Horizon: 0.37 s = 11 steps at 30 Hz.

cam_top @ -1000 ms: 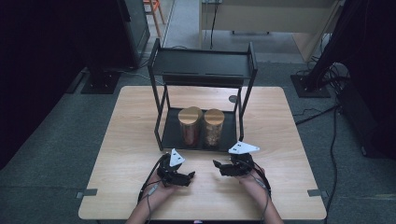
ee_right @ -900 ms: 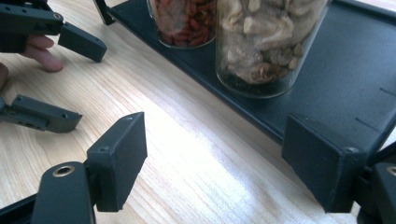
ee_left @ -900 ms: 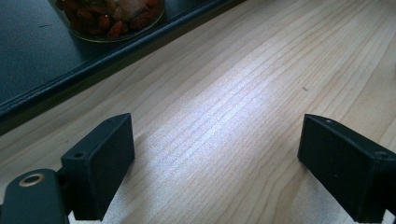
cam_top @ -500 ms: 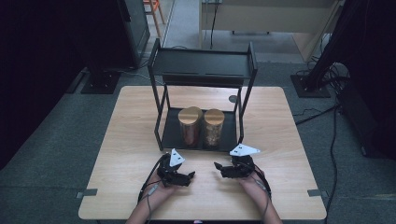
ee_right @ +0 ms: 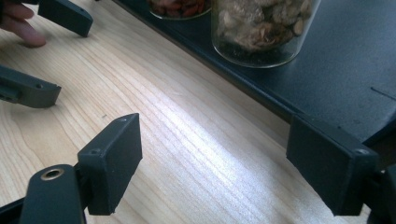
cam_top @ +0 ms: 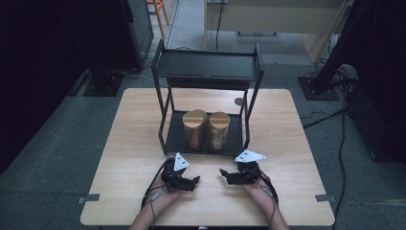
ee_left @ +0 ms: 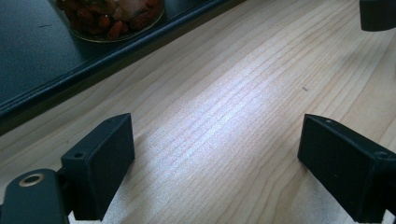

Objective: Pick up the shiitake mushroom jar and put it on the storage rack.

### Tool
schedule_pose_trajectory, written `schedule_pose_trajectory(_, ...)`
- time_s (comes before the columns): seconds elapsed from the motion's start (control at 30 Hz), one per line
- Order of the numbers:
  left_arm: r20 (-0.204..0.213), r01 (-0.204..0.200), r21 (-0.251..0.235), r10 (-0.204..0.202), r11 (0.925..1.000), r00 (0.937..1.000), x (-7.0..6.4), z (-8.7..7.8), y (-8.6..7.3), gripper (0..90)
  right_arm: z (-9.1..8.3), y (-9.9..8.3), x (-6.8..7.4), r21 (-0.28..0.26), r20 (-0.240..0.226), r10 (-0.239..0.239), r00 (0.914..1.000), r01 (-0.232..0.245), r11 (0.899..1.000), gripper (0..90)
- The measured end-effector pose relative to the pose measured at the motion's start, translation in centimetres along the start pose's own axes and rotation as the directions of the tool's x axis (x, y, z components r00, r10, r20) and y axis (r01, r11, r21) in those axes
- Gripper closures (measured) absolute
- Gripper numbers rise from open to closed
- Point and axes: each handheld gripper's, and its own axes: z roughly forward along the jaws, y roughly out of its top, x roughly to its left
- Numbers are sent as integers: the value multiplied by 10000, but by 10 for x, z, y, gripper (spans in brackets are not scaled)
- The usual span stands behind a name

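We see two cork-lidded jars, the left jar (cam_top: 194, 129) touching the right jar (cam_top: 219, 130), standing on the black rack's (cam_top: 208, 72) lower tray (upright, lids on). Near its front edge, on the bench (cam_top: 129, 143), our left gripper (cam_top: 193, 182) and right gripper (cam_top: 224, 175) rest, both spread and empty.

The left gripper (ee_left: 215, 163) holds its two black jaws wide apart over bare, pale wooden table (ee_left: 243, 93), nothing between them. At the upper left runs the dark lower shelf (ee_left: 42, 60) of a rack, bearing the base of a glass jar (ee_left: 112, 18) with reddish contents. A black piece of the other gripper (ee_left: 377, 14) juts in at the top right corner.
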Motion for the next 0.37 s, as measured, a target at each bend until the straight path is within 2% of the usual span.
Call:
schedule_pose_trajectory(0.2,-3,-14,11,14,10000,10000,0,0,0,112,0,0,0,-101,-45,43,10000,-44,9999,178)
schedule_pose_trajectory(0.37,0,0,-1,0,10000,10000,0,0,0,112,-2,-1,-2,-276,-238,437,9988,-443,9986,178)
